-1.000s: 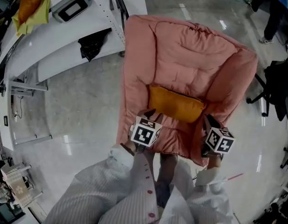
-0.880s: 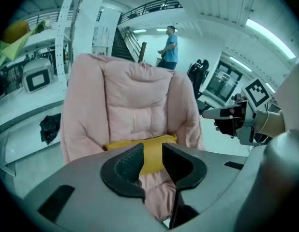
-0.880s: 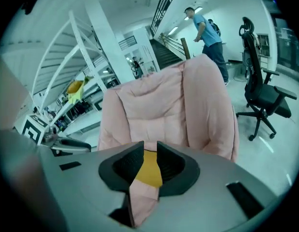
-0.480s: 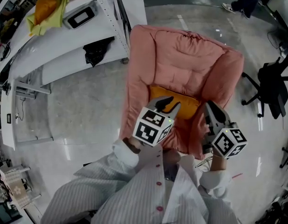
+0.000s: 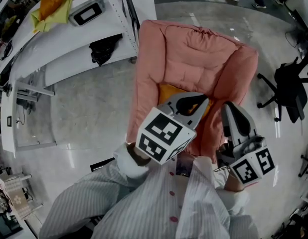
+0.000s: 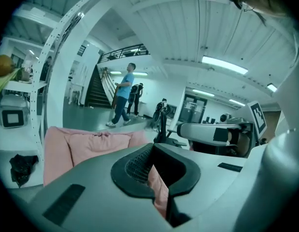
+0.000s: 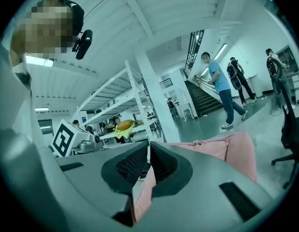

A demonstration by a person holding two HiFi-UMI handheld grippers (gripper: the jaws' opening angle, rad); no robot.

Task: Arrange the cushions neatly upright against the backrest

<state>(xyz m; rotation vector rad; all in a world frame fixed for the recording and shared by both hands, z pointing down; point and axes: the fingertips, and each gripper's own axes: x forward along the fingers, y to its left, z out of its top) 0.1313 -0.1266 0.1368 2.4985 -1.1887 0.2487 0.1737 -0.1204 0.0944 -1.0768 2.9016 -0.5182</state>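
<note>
An orange cushion rests on the seat of the pink armchair, against its padded backrest, and my raised grippers hide most of it. My left gripper is lifted high above the seat, close to the head camera. Its jaws have just been closing and are shut with nothing between them. My right gripper is raised beside it, over the chair's right arm. Its jaws have also just been closing and meet on nothing. Only the pink chair shows past them.
A white shelf rack stands left of the chair, holding a yellow-orange cloth and a black bundle. A black office chair stands at the right. People walk on the floor behind, one in a blue shirt.
Both grippers have risen from the seat's front edge up toward the head camera and now point nearly level. The left jaws went from open to shut. The orange cushion stayed put.
</note>
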